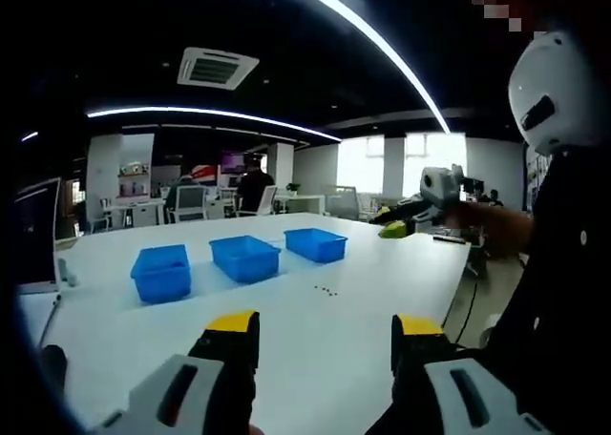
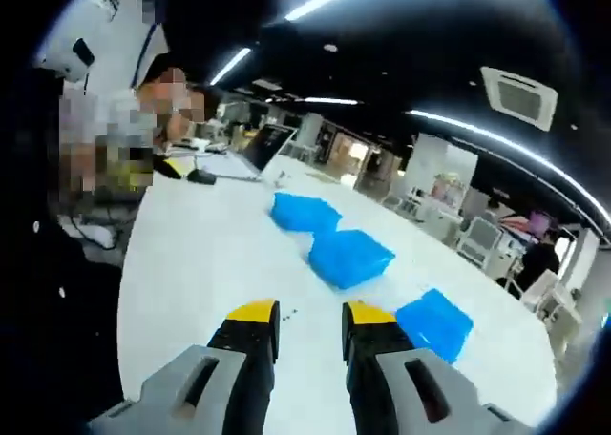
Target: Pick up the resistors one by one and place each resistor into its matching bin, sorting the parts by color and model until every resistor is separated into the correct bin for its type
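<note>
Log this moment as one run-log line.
left gripper open, empty | right gripper open, empty | three blue bins on white table | resistors unsorted

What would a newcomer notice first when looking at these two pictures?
Three bright blue bins stand in a row on the white table, the strongest colour in both views. Near them, a few tiny dark parts, probably the resistors, lie loose on the table. The left gripper rises with yellow-tipped jaws apart and empty in the left gripper view, and the right gripper does the same in the right gripper view.
</note>
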`<state>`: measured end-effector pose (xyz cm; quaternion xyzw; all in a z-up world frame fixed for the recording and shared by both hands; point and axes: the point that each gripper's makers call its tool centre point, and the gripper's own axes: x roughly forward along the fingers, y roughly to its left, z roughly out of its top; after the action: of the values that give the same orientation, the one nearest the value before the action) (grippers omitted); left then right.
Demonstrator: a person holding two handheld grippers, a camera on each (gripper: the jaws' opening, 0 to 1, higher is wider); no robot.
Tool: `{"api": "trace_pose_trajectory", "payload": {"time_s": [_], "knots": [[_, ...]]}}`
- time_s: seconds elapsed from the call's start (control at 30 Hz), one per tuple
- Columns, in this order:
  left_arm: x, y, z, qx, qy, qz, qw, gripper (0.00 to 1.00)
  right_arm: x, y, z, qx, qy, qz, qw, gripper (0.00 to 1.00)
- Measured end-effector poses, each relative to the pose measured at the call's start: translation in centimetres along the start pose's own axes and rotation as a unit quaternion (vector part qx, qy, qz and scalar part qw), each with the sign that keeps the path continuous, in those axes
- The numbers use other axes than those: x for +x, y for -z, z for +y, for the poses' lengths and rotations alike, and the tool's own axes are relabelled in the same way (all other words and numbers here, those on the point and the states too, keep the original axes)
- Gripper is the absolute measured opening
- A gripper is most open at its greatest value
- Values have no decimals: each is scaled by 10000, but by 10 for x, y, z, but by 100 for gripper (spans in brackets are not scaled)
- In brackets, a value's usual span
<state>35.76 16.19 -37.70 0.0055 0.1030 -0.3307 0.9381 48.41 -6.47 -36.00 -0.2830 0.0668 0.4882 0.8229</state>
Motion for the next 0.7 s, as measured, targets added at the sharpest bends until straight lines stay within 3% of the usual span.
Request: {"api": "trace_pose_trajectory", "payload": {"time_s": [0.1,0.17,0.27,0.37,0.4,0.53,0.63,0.7], "knots": [[-3,2,1,-14,-37,16,10000,57,13,1,2,-402,-433,277,9979,28],[-5,2,1,-22,-53,16,10000,57,25,2,8,-686,-924,458,9923,28],[-7,3,1,-22,-76,30,10000,57,41,5,12,-1042,-1413,730,9818,27],[-11,4,2,-38,-120,27,9999,57,58,5,24,-1455,-1936,961,9655,26],[-11,4,2,-42,-128,25,9999,57,60,5,25,-1487,-1983,995,9637,26],[-13,6,2,-69,-160,27,9998,57,80,24,33,-2076,-2681,1546,9280,26],[-14,7,1,-88,-170,31,9998,57,90,30,41,-2275,-2965,1750,9109,24],[-15,8,1,-102,-195,28,9998,57,94,34,48,-2429,-3221,1906,8950,24]]}}
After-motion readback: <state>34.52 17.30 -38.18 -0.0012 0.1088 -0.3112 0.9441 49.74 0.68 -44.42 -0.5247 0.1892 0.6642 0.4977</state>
